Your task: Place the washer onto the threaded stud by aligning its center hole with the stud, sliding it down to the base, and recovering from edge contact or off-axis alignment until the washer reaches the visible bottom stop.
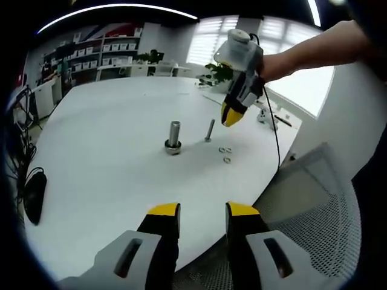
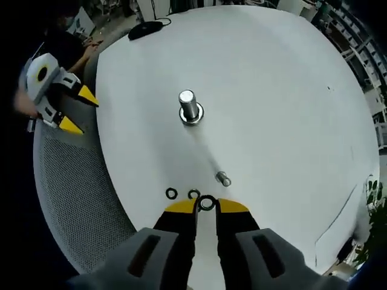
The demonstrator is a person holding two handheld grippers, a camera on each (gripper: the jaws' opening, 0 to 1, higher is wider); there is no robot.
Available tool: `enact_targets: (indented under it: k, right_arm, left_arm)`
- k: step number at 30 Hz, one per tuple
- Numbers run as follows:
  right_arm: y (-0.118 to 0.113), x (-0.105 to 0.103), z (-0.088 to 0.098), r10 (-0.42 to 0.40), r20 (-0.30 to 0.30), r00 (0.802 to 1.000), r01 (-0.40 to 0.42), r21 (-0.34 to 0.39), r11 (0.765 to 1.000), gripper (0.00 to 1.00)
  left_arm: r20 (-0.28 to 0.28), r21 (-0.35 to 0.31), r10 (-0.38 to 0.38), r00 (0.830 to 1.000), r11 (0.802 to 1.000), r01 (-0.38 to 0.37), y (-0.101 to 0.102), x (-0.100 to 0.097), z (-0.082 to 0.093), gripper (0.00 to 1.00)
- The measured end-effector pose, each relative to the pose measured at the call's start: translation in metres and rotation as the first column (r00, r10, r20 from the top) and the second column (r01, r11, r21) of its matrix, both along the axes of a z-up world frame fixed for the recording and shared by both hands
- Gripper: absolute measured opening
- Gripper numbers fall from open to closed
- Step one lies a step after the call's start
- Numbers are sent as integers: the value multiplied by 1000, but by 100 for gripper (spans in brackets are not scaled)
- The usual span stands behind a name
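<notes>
Right gripper (image 2: 206,205): fingers narrowly apart over 1 washer (image 2: 207,203), grip unclear.
Left gripper (image 1: 202,211): fingers apart, empty.
Stud (image 2: 223,179): upright on desk (image 2: 272,90).

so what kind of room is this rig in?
Probably an office or lab workroom. A big white table holds the work, storage shelves stacked with bins line the back wall, a mesh office chair sits at the table edge, and blinds cover the windows.

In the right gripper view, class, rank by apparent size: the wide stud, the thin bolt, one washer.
1. Wide stud, largest.
2. Thin bolt.
3. Washer.
The bolt and washer look close; the bolt points toward the camera, so that ranking is unsure.
</notes>
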State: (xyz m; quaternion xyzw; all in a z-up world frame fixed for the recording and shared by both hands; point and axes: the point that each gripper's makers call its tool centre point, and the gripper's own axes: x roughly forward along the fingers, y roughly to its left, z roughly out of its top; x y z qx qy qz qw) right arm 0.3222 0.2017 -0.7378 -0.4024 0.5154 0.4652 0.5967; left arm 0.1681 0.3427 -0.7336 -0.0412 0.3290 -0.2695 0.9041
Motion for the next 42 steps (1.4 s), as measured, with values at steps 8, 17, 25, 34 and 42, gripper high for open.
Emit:
enact_targets:
  k: [8,17,25,34,42]
  right_arm:
    - [8,6,8,50,34,998,-50,11,999,13]
    - [13,15,5,52,61,997,-53,16,998,13]
    - [14,19,3,47,71,996,-49,27,998,13]
    - [16,21,-4,50,73,996,-51,16,999,13]
    - [15,22,-12,59,58,997,-59,1,998,13]
  left_arm:
    - [0,0,4,1000,1000,-4,1,1,0,28]
    - [-8,4,5,1000,1000,-5,1,0,-1,28]
    - [-10,4,4,1000,1000,-4,1,0,-2,28]
    - [-13,5,4,1000,1000,-4,1,0,-2,28]
    - [-14,7,4,1000,1000,-4,1,0,-2,28]
